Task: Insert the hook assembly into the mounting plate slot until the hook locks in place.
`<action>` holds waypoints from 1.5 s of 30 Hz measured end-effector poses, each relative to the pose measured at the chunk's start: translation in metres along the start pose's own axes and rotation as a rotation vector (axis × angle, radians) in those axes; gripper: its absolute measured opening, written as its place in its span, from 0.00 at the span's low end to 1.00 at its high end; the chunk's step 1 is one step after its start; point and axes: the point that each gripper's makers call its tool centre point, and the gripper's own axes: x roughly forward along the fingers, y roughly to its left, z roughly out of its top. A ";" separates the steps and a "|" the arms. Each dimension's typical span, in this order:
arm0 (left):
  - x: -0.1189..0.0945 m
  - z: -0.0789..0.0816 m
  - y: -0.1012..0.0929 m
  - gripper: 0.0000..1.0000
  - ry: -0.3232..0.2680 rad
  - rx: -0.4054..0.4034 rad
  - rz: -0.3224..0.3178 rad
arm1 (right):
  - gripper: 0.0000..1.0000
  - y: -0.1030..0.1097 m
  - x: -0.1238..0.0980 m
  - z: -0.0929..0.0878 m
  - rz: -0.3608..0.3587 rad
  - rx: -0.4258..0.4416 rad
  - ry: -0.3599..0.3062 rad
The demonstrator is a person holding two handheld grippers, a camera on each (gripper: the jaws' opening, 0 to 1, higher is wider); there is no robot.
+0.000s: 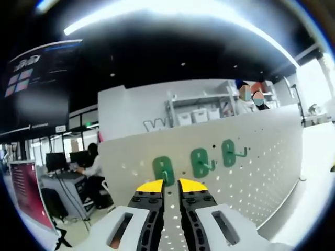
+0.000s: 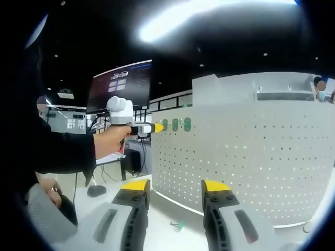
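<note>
A: Left gripper view first. My left tool sits low centre, its yellow tips nearly together with a thin gap; I cannot tell whether anything is pinched between them. Straight ahead along the jaws stands the white pegboard, upright. Three green hook assemblies are on it in a row: the left green hook just above my tips, the middle green hook to its right, the right green hook further right and higher in the frame.

B: Axis of the hooks?

A: Each green plate's long axis runs up and down the board; the metal prongs point out of the board, towards the frame's right. The nearest one lies dead ahead of the left tool, so I judge any push goes straight forward.

B: Right gripper view?

A: My right tool is released, jaws wide apart, holding nothing, low centre. The left tool shows at centre left, held in a hand, tip just beside the green hooks at the board's upper left edge. The left is clearly the nearer arm.
</note>
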 end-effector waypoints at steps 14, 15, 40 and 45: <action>-0.039 -0.005 -0.024 0.12 0.017 0.011 -0.036 | 0.37 0.006 -0.001 0.004 0.020 -0.003 -0.010; -0.041 -0.005 -0.024 0.12 0.019 0.010 -0.036 | 0.37 0.008 0.000 0.003 0.024 -0.002 -0.008; -0.100 -0.014 -0.056 0.12 0.036 0.011 -0.084 | 0.36 0.021 0.001 -0.001 0.073 0.005 0.001; -0.108 -0.028 -0.061 0.12 0.060 0.001 -0.092 | 0.36 0.027 0.004 -0.007 0.093 0.007 0.016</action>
